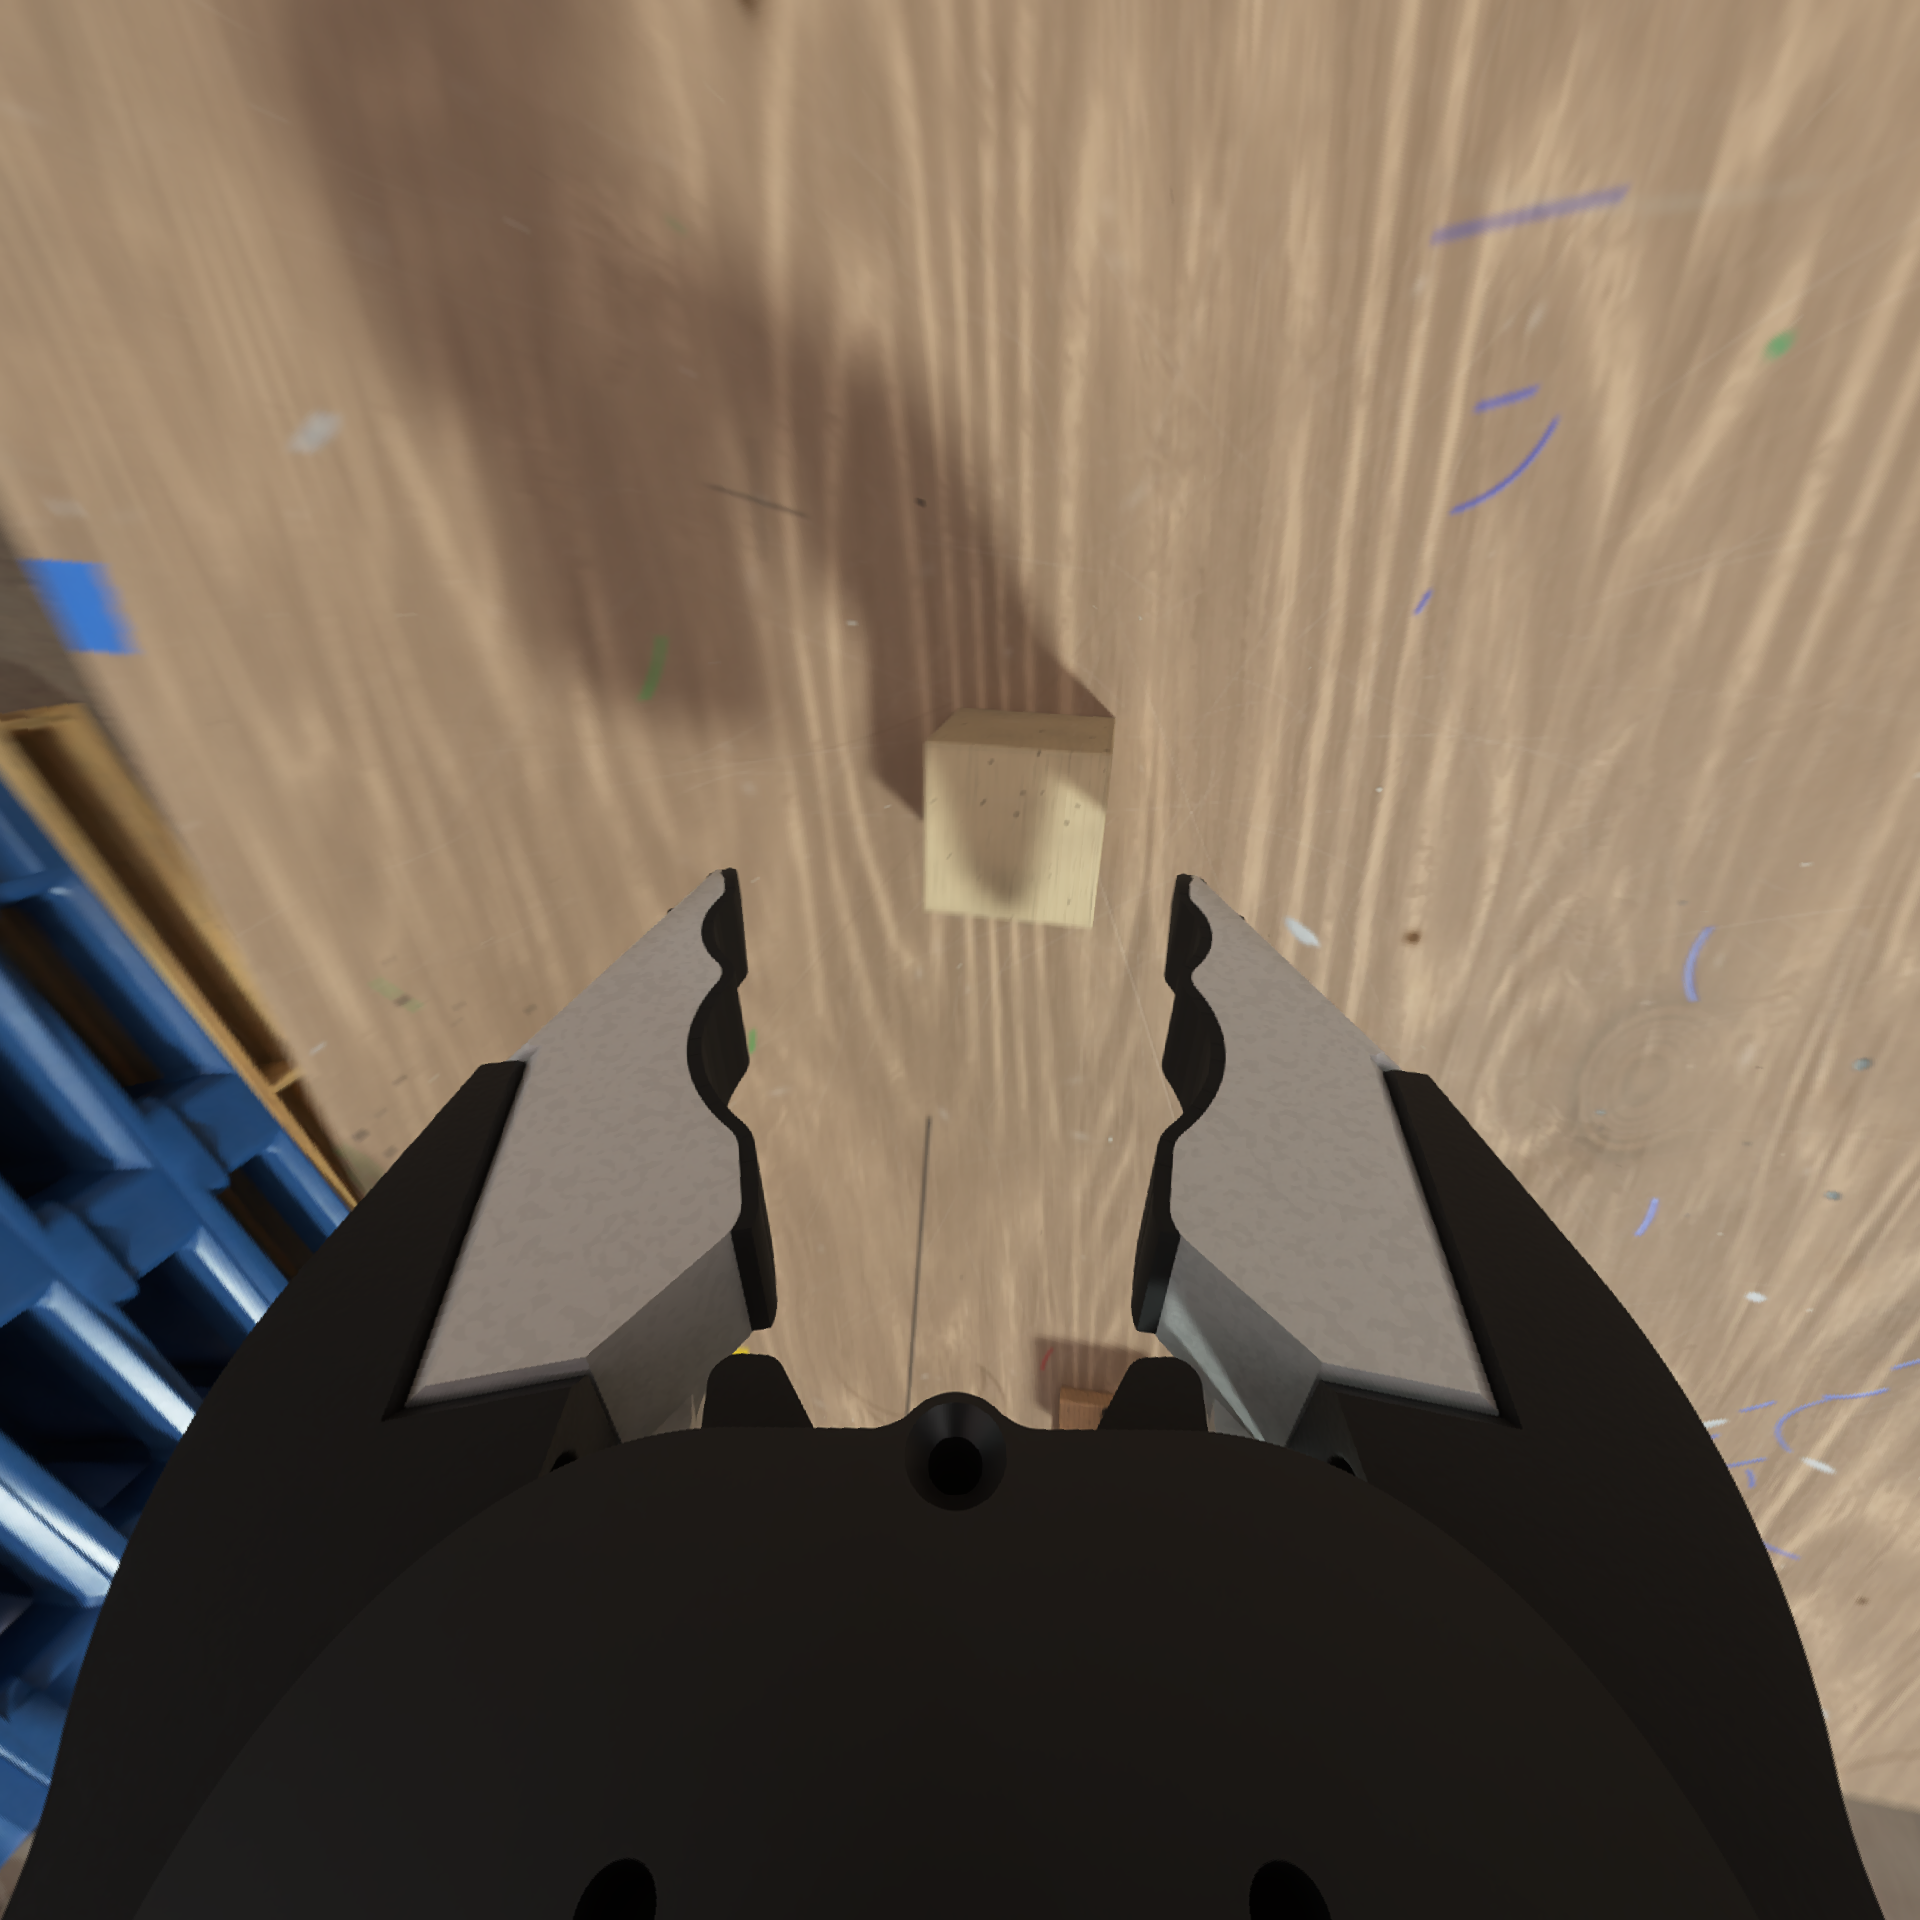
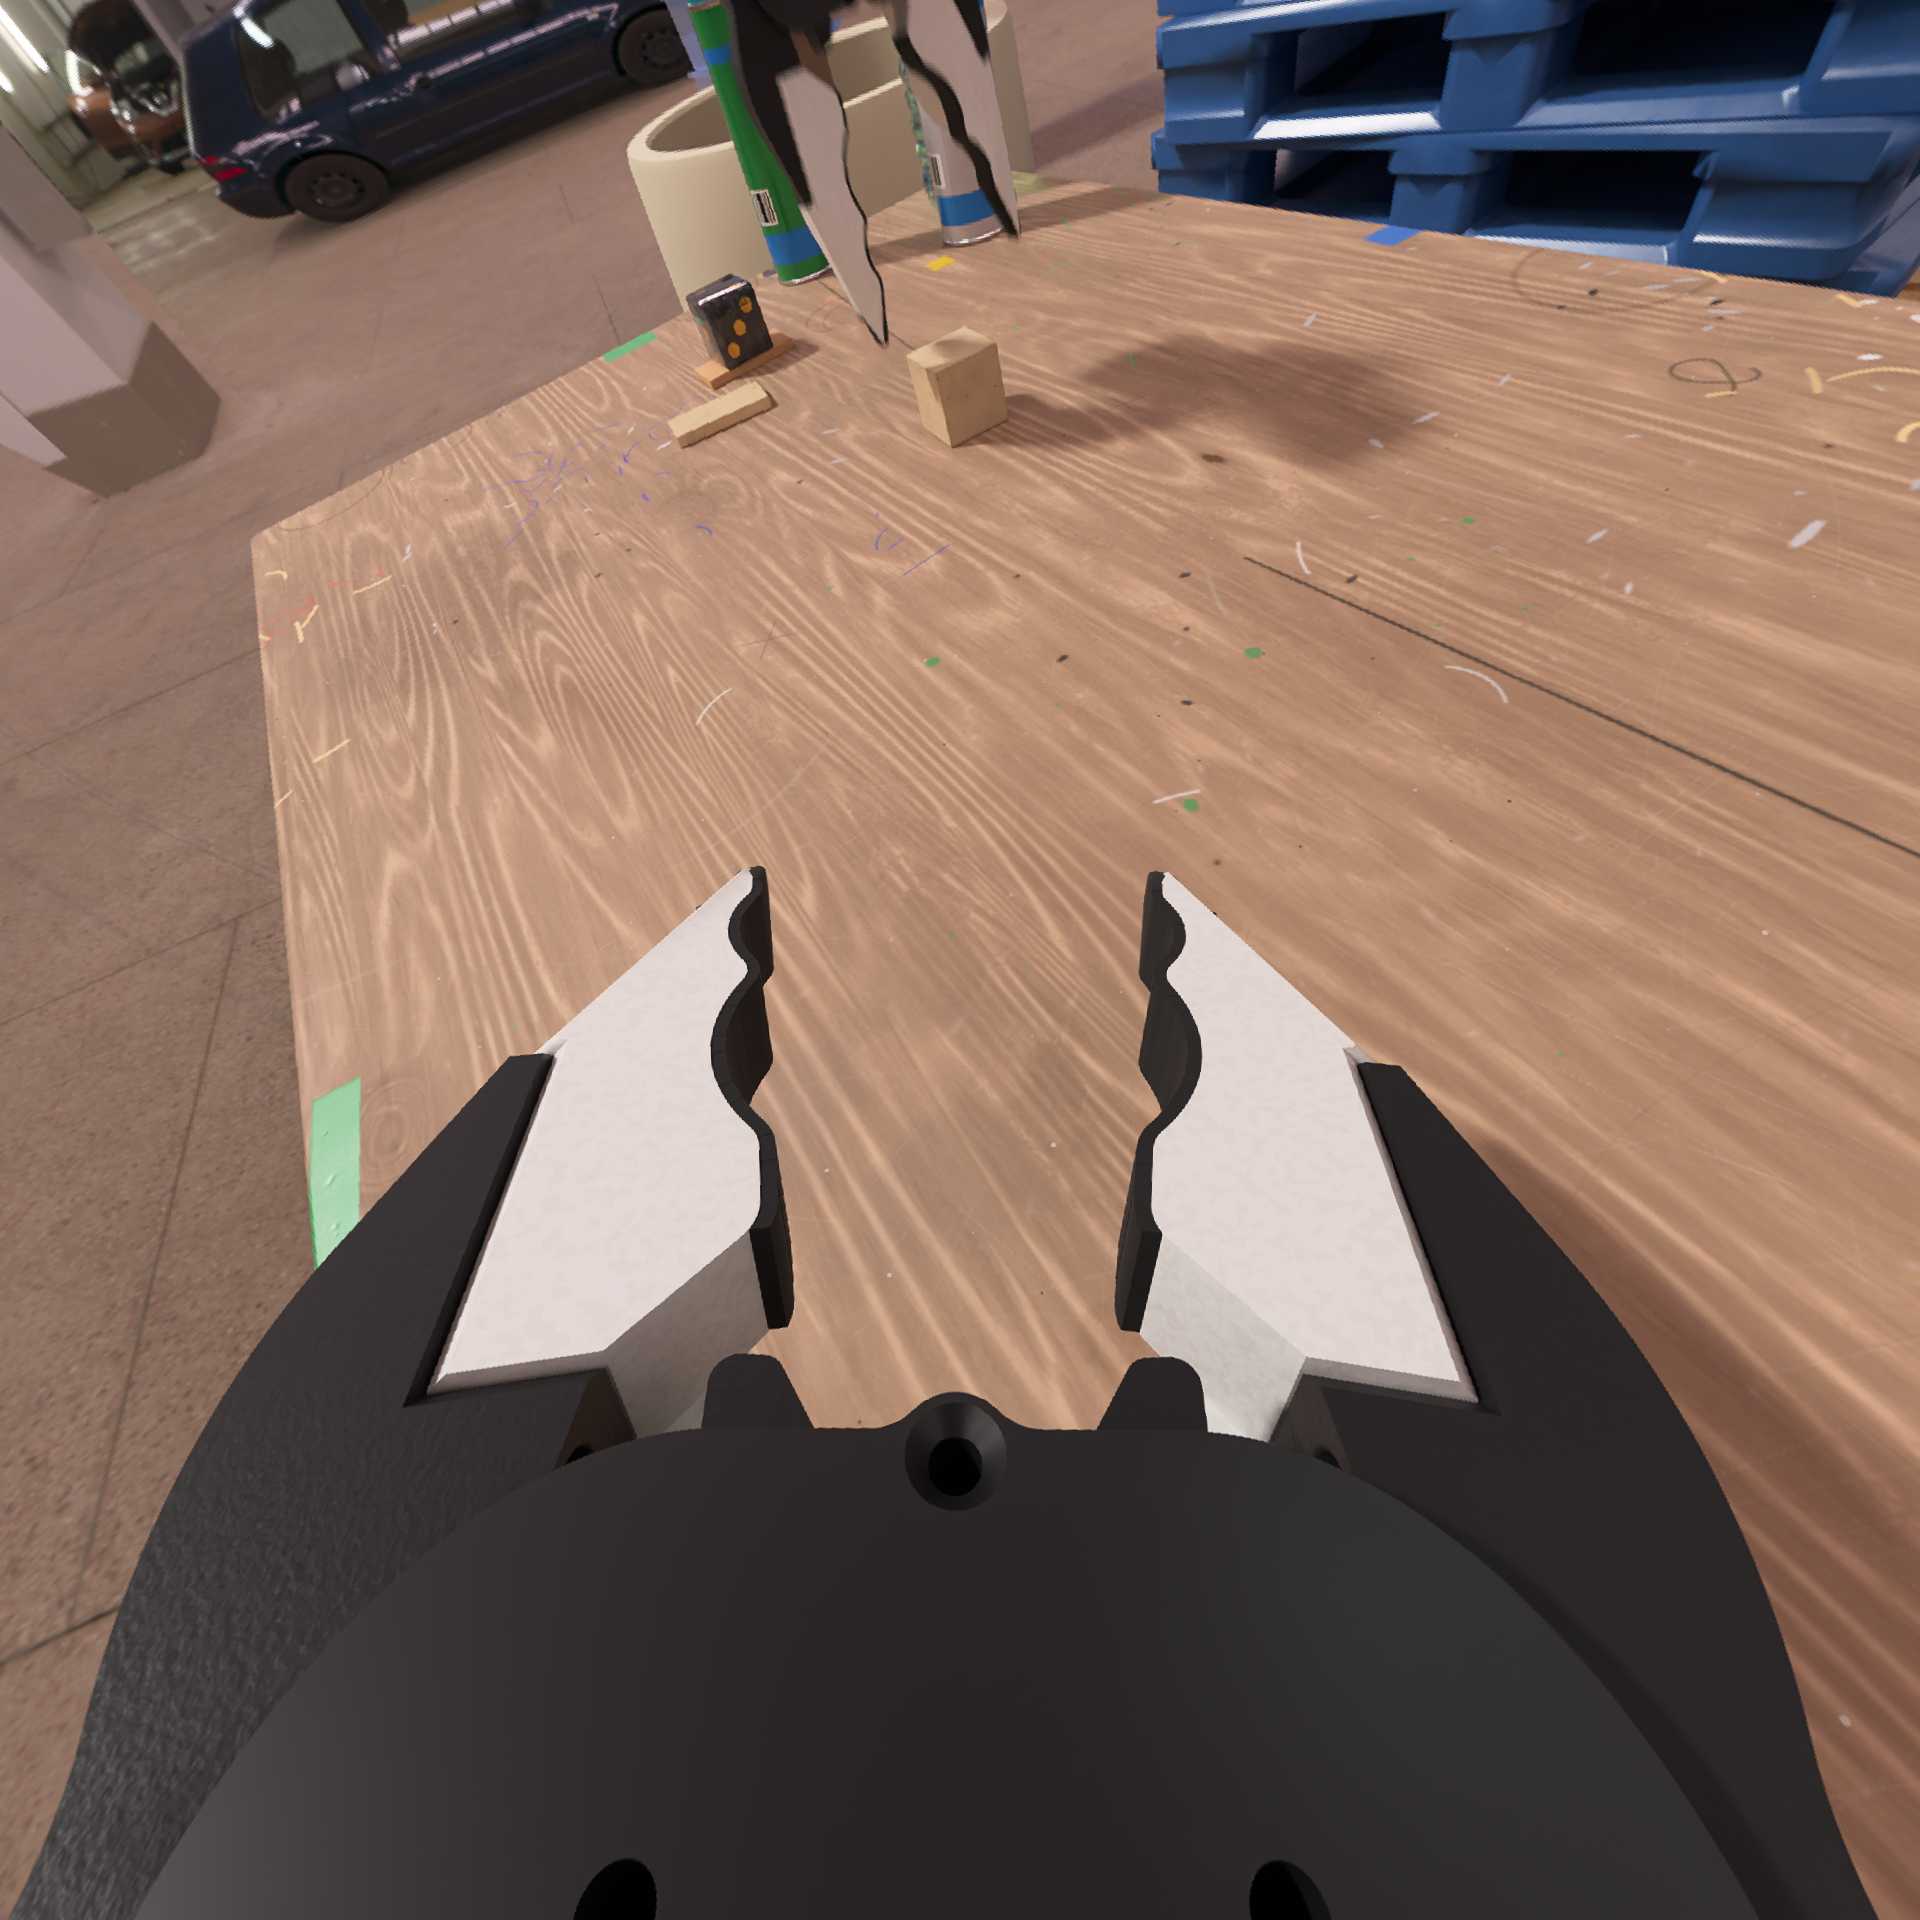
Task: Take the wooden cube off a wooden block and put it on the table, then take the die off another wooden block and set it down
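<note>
The pale wooden cube rests on the table, just beyond my open, empty left gripper, which hovers above it. In the right wrist view the cube stands on the table to the right of a bare flat wooden block. The black die with orange dots sits on another flat wooden block behind it. The left gripper hangs above the cube and die, its jaws apart. My right gripper is open and empty, low over the near table, far from these objects.
Blue pallets stand past the table's far right and show in the left wrist view. A cream tub, a green can and a blue can stand behind the die. The table's left edge has green tape.
</note>
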{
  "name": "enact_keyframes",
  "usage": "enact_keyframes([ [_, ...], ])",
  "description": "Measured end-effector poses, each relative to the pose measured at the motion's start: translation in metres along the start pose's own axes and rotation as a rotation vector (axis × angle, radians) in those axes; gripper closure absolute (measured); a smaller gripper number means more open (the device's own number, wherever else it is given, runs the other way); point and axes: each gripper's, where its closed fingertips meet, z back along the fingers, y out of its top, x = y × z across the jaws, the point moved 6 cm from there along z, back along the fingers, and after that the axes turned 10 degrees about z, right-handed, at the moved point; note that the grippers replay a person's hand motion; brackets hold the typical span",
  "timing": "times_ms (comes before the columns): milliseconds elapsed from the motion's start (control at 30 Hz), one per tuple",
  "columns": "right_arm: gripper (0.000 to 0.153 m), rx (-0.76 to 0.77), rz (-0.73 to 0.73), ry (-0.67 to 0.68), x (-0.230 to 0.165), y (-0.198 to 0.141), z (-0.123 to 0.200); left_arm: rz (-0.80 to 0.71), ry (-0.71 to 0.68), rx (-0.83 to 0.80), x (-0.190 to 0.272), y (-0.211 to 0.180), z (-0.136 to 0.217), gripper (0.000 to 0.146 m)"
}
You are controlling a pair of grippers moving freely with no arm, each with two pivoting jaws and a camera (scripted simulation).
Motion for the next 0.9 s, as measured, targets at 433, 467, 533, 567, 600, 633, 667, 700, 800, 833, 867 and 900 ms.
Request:
enact_keyframes([
  [433,0.08,0.06,0.003,0.033,-0.005,-0.008,-0.003,0.748,0.381,0.428,0.036,-0.139,0.163,0.041],
  [467,0.08,0.061,0.007,0.036,-0.006,-0.008,-0.003,0.797,0.371,0.426,0.043,-0.155,0.155,0.043],
  [533,0.08,0.06,0.016,0.044,-0.007,-0.006,-0.004,0.881,0.324,0.384,0.054,-0.185,0.133,0.049],
  [567,0.08,0.06,0.02,0.047,-0.007,-0.005,-0.004,0.909,0.296,0.347,0.057,-0.198,0.121,0.05],
  [600,0.08,0.059,0.023,0.049,-0.007,-0.004,-0.004,0.935,0.278,0.3,0.058,-0.209,0.111,0.051],
  [633,0.08,0.059,0.025,0.05,-0.007,-0.002,-0.004,0.963,0.269,0.253,0.057,-0.22,0.101,0.052],
  [667,0.08,0.06,0.027,0.051,-0.008,-0.001,-0.005,0.997,0.26,0.221,0.056,-0.227,0.094,0.052],
  [700,0.08,0.06,0.029,0.052,-0.009,0.0,-0.005,1.035,0.243,0.206,0.054,-0.233,0.089,0.053],
  [800,0.08,0.059,0.035,0.047,-0.013,0.0,-0.005,1.164,0.222,0.207,0.046,-0.238,0.081,0.058],
  [833,0.08,0.059,0.035,0.044,-0.014,0.0,-0.004,1.22,0.233,0.198,0.044,-0.239,0.08,0.059],
  [867,0.08,0.062,0.035,0.041,-0.015,0.0,-0.004,1.273,0.256,0.186,0.042,-0.24,0.079,0.061],
  [900,0.08,0.069,0.033,0.039,-0.015,0.0,-0.003,1.317,0.287,0.189,0.04,-0.24,0.079,0.062],
])
